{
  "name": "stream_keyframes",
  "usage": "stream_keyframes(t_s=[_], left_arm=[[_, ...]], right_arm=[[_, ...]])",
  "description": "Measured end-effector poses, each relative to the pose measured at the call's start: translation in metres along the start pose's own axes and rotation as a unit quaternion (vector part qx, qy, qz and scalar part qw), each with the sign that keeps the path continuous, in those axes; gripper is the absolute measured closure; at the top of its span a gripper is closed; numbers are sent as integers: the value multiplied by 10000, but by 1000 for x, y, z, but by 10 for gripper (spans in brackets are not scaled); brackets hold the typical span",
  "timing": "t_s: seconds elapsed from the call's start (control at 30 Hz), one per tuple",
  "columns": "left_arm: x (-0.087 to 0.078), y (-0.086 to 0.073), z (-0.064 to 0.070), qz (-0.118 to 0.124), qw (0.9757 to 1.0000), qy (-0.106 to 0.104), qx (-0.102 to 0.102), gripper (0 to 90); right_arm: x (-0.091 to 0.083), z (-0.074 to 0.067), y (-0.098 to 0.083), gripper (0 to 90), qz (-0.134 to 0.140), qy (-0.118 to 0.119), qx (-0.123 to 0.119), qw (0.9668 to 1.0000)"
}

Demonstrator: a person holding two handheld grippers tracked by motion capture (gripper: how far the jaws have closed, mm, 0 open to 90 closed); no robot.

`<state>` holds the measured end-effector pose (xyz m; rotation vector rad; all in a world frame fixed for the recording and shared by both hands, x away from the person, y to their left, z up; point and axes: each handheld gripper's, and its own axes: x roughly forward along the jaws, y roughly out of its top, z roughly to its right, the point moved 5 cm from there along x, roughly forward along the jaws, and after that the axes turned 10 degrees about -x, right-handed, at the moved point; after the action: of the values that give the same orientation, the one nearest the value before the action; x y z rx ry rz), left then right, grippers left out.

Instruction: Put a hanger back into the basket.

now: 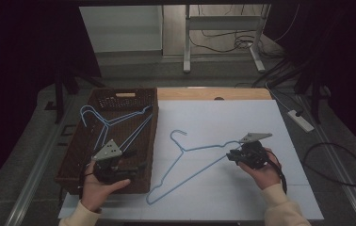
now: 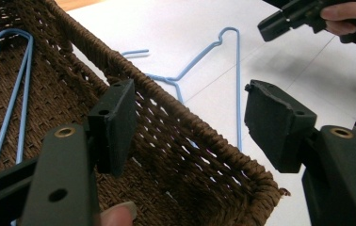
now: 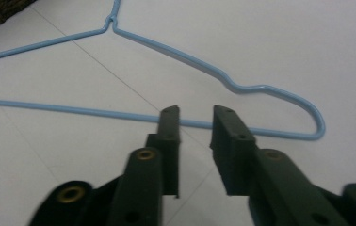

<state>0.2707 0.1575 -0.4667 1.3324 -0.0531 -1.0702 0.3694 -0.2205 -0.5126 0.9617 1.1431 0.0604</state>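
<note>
1. Apparently the step in hand is picking up the light-blue wire coat hanger [image 1: 192, 162] that lies flat on the white table [image 1: 242, 197], just beside the brown woven wicker basket [image 1: 75, 162]; I judge it is bound for that basket, where other light-blue wire hangers [image 1: 112, 123] already rest.
2. Next, the right claw [image 3: 196, 115] needs to settle on the wire, clamp it, then lift and carry it over the basket rim.
3. Right claw: its jaws stand a narrow gap apart, tips at the hanger's straight bottom bar near its shoulder bend; no firm clamp on the wire shows.
4. Left claw [image 2: 190, 117]: jaws wide apart, holding nothing, poised over the basket's near corner.
</note>
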Motion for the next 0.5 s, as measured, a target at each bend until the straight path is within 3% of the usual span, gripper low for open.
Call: stream_keyframes(t_s=[0.13,0.3,0.37,0.5], left_arm=[[0,0,0,0,10000,0,0,361],[0,0,0,6,10000,-1,8,361],[0,0,0,6,10000,0,10,361],[1,-1,0,-6,10000,5,5,361]], right_arm=[[14,11,7,876,-271,-83,-5,9996],[27,22,9,899,-427,-139,74,9990],[33,20,9,899,-505,-54,162,9986],[43,10,10,900,-716,3,-68,9974]])
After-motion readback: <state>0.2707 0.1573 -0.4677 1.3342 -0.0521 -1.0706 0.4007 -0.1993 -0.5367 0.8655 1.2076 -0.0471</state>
